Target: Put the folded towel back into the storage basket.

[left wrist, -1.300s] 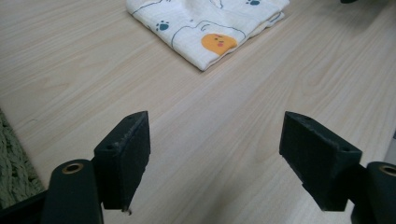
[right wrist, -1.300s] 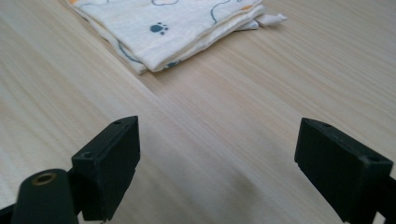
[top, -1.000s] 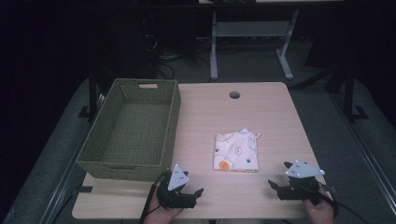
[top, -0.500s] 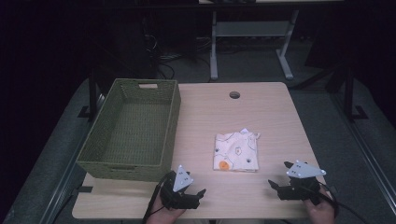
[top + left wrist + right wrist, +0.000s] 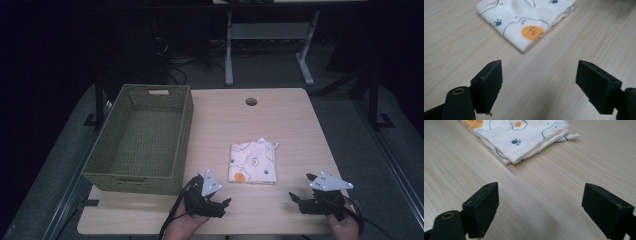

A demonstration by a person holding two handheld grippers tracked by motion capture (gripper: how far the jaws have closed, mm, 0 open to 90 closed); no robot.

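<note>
Folded cloth (image 5: 252,162): flat on the counter (image 5: 280,120), right of centre, just right of the green woven basket (image 5: 140,142) and apart from it. White fabric, printed with paw marks and orange spots; roughly square, with a loose corner poking out at the far right edge.

Left gripper (image 5: 224,205): at the near edge of the counter, just near and left of the cloth. Jaws released, spread wide, holding nothing. In the left gripper view, cloth (image 5: 524,18) directly ahead, its near corner pointing toward the gap between the jaws, a strip of bare counter between.

Right gripper (image 5: 296,199): at the near edge, near and right of the cloth, farther off than the left gripper. Jaws released, spread wide, holding nothing. In the right gripper view, cloth (image 5: 521,137) ahead and slightly left, stacked folded edges facing the jaws.

Judgement: left gripper nearer; cloth far of both sets of jaws, between the two. Near corner of the cloth the likeliest first grasp point, approached low along the counter.
</note>
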